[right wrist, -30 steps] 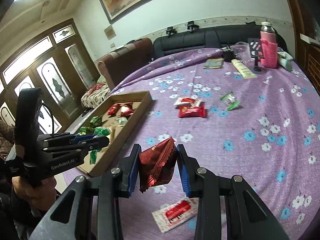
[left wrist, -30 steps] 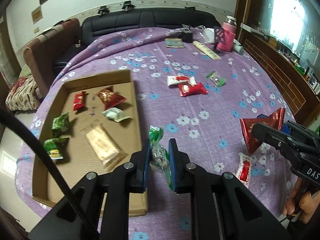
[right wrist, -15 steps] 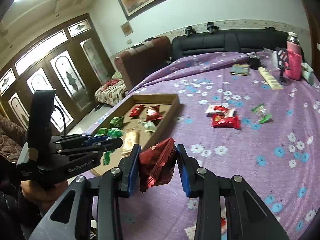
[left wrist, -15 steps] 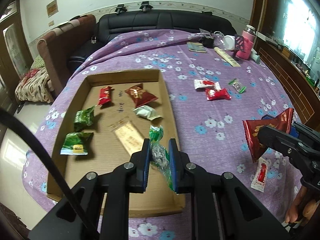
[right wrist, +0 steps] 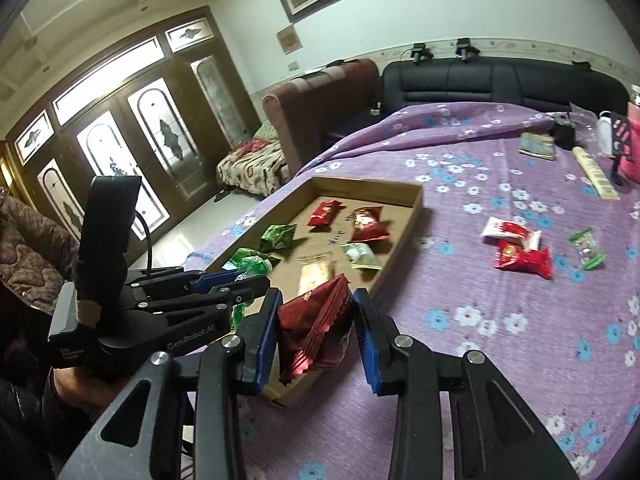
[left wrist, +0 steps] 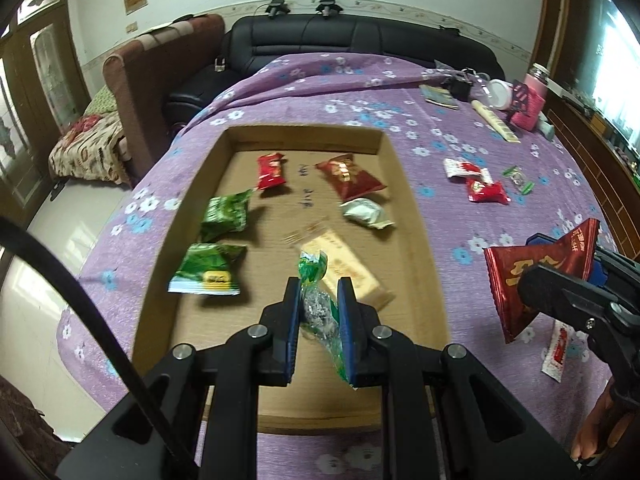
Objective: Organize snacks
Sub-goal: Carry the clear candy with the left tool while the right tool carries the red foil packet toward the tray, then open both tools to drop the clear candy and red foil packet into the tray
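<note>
My left gripper [left wrist: 319, 292] is shut on a clear green-ended candy [left wrist: 316, 304] and hangs over the near part of the shallow cardboard tray [left wrist: 304, 136]. In the tray lie several snacks: green packets [left wrist: 224, 214], red ones [left wrist: 350, 176], a pale one [left wrist: 366, 214] and a tan bar [left wrist: 344, 268]. My right gripper [right wrist: 316, 312] is shut on a dark red crimped packet [right wrist: 316, 324], held just over the tray's near right corner [right wrist: 288, 394]; that packet also shows in the left wrist view [left wrist: 536, 276]. The left gripper [right wrist: 244, 276] appears at the left of the right wrist view.
Loose on the purple flowered cloth [left wrist: 460, 216] lie a white-red packet [left wrist: 466, 168], a red packet [left wrist: 486, 192], a small clear green candy [left wrist: 518, 178] and a white-red sachet [left wrist: 556, 350]. A pink bottle [left wrist: 528, 98], a booklet and a box stand far right. Sofas stand behind.
Both grippers have moved left across the table with their snacks. The left one now hangs over the tray's inside; the right one has come up to the tray's right edge.
</note>
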Tool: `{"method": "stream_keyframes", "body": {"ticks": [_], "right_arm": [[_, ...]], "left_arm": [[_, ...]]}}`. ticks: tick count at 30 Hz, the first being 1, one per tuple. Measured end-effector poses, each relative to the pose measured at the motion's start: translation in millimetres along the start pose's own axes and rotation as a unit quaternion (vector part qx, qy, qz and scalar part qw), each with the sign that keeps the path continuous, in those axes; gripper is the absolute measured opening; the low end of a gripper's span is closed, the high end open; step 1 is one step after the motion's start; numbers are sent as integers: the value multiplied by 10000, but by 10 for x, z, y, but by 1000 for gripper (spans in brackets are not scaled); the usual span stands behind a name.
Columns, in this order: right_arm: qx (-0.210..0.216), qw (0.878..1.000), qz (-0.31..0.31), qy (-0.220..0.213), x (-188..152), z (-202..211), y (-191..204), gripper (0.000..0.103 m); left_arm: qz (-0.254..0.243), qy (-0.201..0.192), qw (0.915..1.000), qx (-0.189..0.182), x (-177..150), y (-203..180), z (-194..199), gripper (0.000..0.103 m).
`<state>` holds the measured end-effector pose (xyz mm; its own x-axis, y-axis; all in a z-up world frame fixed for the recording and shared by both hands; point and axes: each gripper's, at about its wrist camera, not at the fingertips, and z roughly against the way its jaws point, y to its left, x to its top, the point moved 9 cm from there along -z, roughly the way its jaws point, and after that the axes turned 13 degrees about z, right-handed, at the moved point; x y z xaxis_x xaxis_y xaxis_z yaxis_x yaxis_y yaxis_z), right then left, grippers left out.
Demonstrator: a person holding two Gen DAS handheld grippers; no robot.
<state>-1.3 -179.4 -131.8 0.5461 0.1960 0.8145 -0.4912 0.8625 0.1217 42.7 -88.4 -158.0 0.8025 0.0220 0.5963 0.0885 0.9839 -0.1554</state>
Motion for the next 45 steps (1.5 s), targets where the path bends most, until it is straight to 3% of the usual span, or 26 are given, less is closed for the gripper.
{"method": "stream_keyframes", "body": {"ticks": [12, 25, 45], "right_arm": [[474, 9984, 250, 197, 113, -459, 357, 35], [745, 9948, 321, 612, -48, -777, 545, 35], [705, 9943, 291, 752, -115, -841, 487, 36]], "left_arm": [[418, 115, 9986, 311, 7, 564, -134, 20], [444, 273, 9980, 346, -14, 613, -308, 20], [481, 436, 9972, 376, -38, 614, -445, 20]]}}
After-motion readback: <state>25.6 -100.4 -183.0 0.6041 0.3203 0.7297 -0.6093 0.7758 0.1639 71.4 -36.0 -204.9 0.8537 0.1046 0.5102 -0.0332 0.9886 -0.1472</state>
